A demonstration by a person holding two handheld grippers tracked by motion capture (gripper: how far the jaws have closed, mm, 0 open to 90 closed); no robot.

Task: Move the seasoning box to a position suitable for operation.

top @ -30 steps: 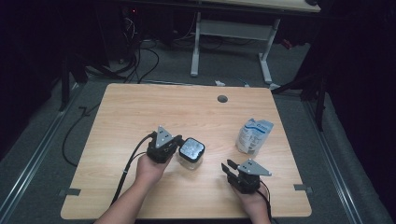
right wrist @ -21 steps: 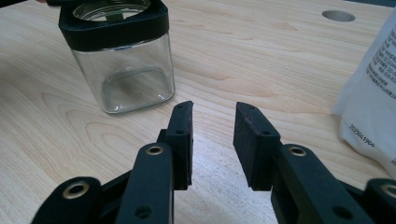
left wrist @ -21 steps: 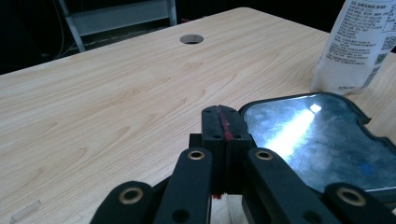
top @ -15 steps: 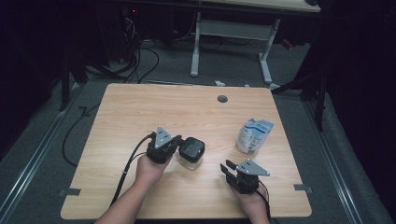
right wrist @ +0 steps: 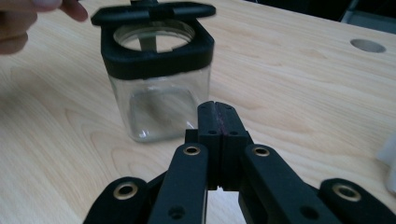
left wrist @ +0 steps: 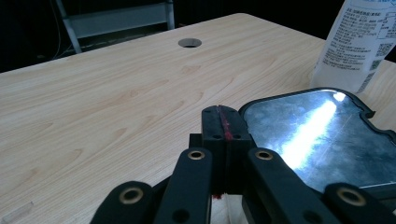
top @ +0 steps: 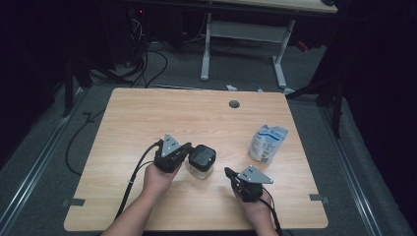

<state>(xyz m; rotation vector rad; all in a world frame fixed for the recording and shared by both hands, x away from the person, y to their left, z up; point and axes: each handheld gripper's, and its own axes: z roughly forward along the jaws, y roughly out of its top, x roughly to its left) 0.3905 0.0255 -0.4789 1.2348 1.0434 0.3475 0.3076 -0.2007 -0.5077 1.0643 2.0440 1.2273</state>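
- Left gripper (top: pixel 183 149): jaws pressed together, nothing held; the square clear glass jar with black lid (top: pixel 201 161) is seen just right of its tips.
- Right gripper (top: pixel 229 172): jaws have just been closing, now met on nothing; jar stands near, ahead-left.
- White plastic pouch (top: pixel 267 142) stands well apart.
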